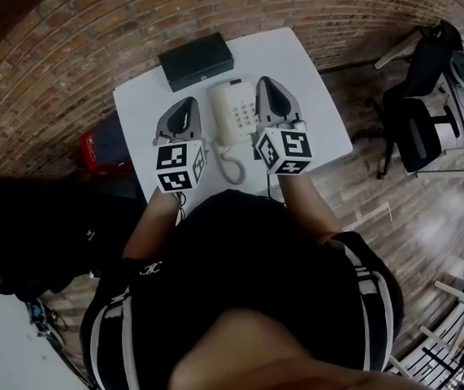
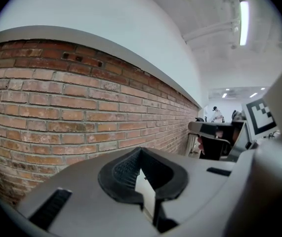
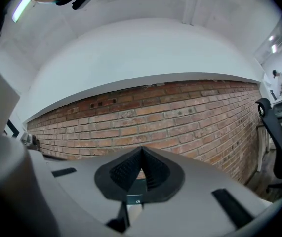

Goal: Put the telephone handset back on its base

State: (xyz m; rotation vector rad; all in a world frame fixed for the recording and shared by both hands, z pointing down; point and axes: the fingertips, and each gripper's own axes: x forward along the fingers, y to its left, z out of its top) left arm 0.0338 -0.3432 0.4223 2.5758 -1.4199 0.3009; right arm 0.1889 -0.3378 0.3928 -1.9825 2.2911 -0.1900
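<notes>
A white telephone [image 1: 233, 110] lies in the middle of the small white table [image 1: 313, 80], its coiled cord [image 1: 230, 166] trailing toward me. The handset seems to lie along the base's left side, but the head view is too small to be sure. My left gripper [image 1: 190, 102] hovers just left of the phone, jaws shut with nothing between them [image 2: 140, 151]. Just right of the phone is my right gripper [image 1: 264, 81], also shut and empty [image 3: 141, 150]. Both gripper views look over the table at the brick wall, so the phone is hidden in them.
A black box [image 1: 196, 59] sits at the table's far edge behind the phone. A brick wall [image 1: 134, 15] runs close behind the table. A red object [image 1: 92, 146] stands on the floor at the left, and a black office chair [image 1: 417, 108] at the right.
</notes>
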